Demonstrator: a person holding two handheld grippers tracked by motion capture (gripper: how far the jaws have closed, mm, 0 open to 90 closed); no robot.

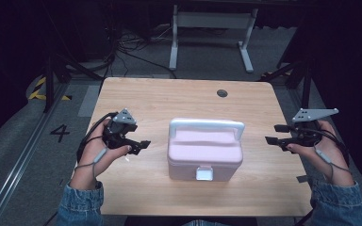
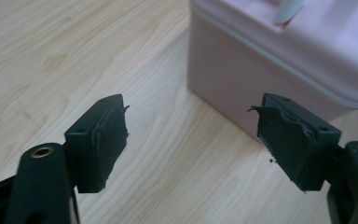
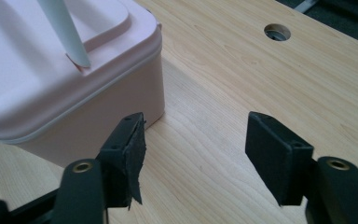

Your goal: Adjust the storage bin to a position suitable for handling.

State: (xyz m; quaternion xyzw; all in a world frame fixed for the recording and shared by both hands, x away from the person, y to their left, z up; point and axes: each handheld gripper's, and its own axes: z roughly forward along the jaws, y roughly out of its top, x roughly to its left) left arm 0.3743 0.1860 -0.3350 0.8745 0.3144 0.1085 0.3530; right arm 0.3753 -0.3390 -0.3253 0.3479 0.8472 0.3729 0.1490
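Note:
A pink box [image 1: 204,153] with a pale handle [image 1: 206,125] raised over its lid and a white latch [image 1: 204,173] on its near face stands in the middle of the wooden table [image 1: 169,101]. My left gripper [image 1: 145,144] hovers to its left, jaws open and empty, pointing at the box [image 2: 279,60]. On the other side my right gripper [image 1: 274,134] is also open with nothing between its jaws, a short gap from the box [image 3: 65,79]. The left gripper view has my left gripper [image 2: 191,140] facing the box's corner; in the right gripper view my right gripper [image 3: 196,149] frames bare wood beside it.
A round cable hole [image 1: 222,92] sits in the table's far right part, and appears again as a hole [image 3: 277,31] in the right gripper view. Beyond the table stands a white metal frame [image 1: 212,28] on a grey floor. Dark stands flank the table's far corners.

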